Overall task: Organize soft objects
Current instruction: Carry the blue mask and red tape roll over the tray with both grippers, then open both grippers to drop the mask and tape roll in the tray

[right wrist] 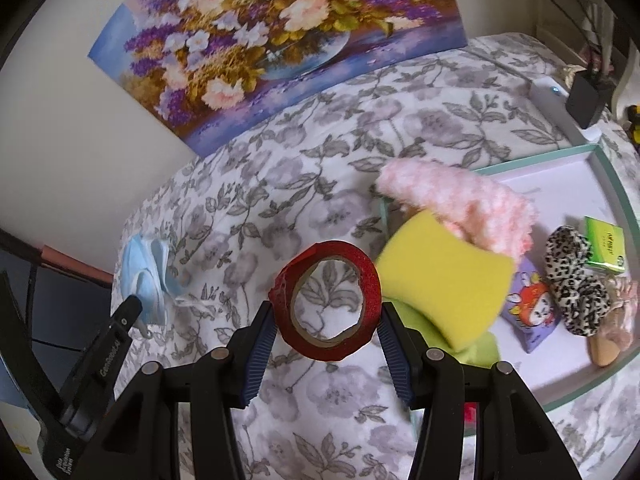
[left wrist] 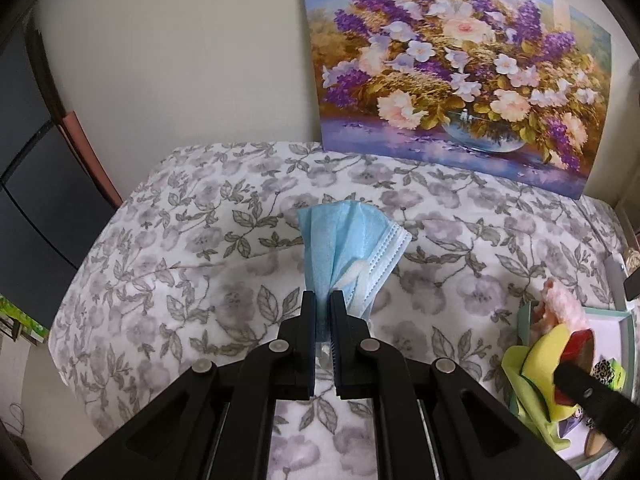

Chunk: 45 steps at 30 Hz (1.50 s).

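Observation:
My left gripper is shut on a crumpled blue face mask and holds it above the floral bedspread. The mask also shows at the left of the right wrist view. My right gripper is shut on a red roll of tape, held upright above the bedspread. A yellow sponge and a fluffy pink cloth lean over the left rim of a white tray to the right. The tray holds a leopard-print scrunchie.
A flower painting leans on the wall behind the bed. In the tray lie a green box, a purple cartoon packet and a green cloth. A white device and black charger sit at far right.

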Tool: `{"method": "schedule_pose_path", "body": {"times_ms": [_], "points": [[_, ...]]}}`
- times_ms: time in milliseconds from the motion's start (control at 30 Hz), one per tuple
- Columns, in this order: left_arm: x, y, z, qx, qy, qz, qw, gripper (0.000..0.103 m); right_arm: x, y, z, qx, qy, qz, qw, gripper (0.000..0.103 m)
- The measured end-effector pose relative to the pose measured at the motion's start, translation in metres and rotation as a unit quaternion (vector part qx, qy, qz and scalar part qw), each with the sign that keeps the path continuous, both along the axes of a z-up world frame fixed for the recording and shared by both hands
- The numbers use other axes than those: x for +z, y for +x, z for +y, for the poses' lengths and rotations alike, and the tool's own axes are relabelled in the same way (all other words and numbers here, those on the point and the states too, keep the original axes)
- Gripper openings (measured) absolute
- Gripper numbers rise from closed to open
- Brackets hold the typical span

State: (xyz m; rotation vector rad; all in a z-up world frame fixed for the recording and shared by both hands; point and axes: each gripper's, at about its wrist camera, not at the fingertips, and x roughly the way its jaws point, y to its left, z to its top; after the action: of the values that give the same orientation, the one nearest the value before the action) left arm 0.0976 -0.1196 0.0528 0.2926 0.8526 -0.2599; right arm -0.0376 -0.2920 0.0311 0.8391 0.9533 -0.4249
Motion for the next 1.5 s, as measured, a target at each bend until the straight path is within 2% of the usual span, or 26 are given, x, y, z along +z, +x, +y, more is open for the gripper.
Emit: {"method": "schedule_pose_path", "body": {"times_ms": [200,467,700,933,1033,1267,1367,1433,1500], "points": [[0.004,-0.02,-0.016,-0.012,0.005,-0.004,0.9999,0.006,0.006,-0.032,-0.027,-0.034,0.0,-0.01,0.999,0.054],[0.011,-0.065,-0.055,-0.06,0.009,-0.016,0.998,0.007,0.001,-0.08,-0.066,-0.085,0.004,-0.007,0.996,0.054],[0.01,-0.108,-0.09,-0.108,0.016,-0.021,0.9938,0.007,-0.008,-0.115,-0.089,-0.116,0.007,0.003,0.993,0.054],[0.01,-0.15,-0.12,-0.161,0.029,-0.031,0.986,0.007,-0.014,-0.142,-0.101,-0.134,0.012,0.005,0.991,0.054],[0.008,-0.163,-0.129,-0.18,0.033,-0.026,0.9827,0.007,-0.018,-0.148,-0.102,-0.135,0.012,0.012,0.991,0.054],[-0.012,-0.193,-0.14,-0.226,0.034,0.017,0.9734,0.007,-0.035,-0.161,-0.096,-0.13,0.018,0.038,0.991,0.055],[-0.025,-0.198,-0.142,-0.237,0.031,0.047,0.9697,0.01,-0.046,-0.159,-0.09,-0.123,0.027,0.05,0.991,0.055],[-0.032,-0.2,-0.142,-0.243,0.034,0.062,0.9676,0.016,-0.053,-0.159,-0.086,-0.12,0.032,0.058,0.991,0.055],[-0.037,-0.2,-0.139,-0.244,0.029,0.084,0.9656,0.035,-0.06,-0.16,-0.083,-0.121,0.037,0.066,0.99,0.055]]}}
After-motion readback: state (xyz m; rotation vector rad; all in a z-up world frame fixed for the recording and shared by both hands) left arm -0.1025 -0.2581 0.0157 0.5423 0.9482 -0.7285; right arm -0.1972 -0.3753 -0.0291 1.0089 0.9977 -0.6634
